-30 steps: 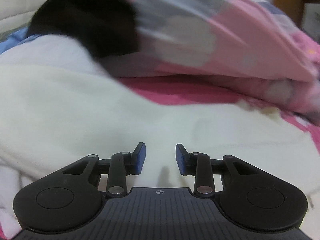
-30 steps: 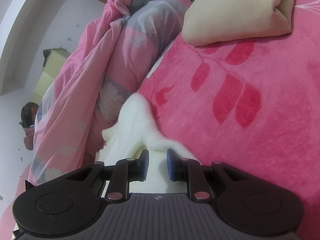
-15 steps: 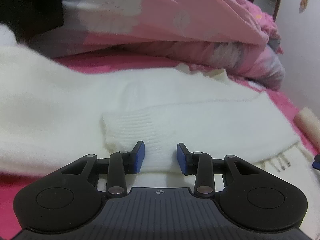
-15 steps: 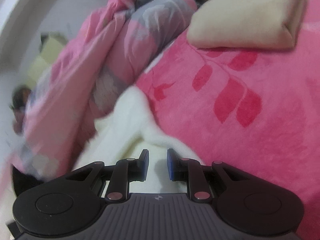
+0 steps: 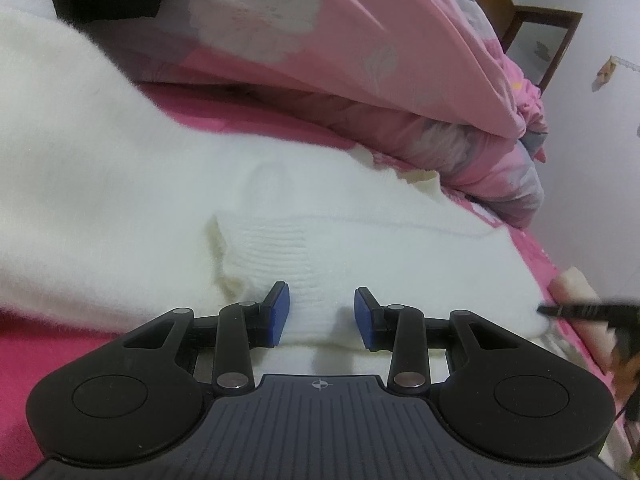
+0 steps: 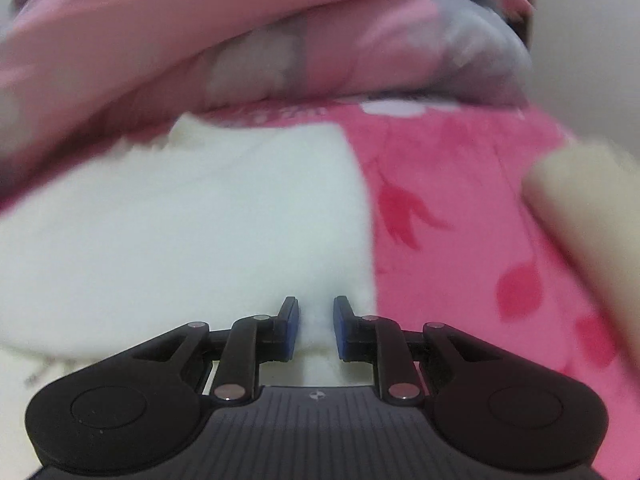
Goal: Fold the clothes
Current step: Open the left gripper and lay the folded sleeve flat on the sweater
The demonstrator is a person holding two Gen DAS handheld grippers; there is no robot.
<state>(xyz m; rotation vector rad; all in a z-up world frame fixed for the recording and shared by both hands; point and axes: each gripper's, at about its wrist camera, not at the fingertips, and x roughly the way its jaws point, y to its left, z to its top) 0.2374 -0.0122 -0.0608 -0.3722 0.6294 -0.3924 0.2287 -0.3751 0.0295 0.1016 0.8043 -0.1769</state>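
Both grippers had swung down over the white sweater (image 5: 360, 216), which lay spread on the pink bedspread (image 6: 460, 208) near its quilt-side edge, suggesting the sleeve fold was landing. Left gripper (image 5: 321, 314) stood half open around the ribbed cuff (image 5: 276, 252), gripping nothing. Right gripper (image 6: 313, 328), jaws narrow, apparently pinched the fluffy hem; blur limited certainty.

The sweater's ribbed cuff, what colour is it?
Creamy white, like the whole sweater; the cuff shows best in the left wrist view.
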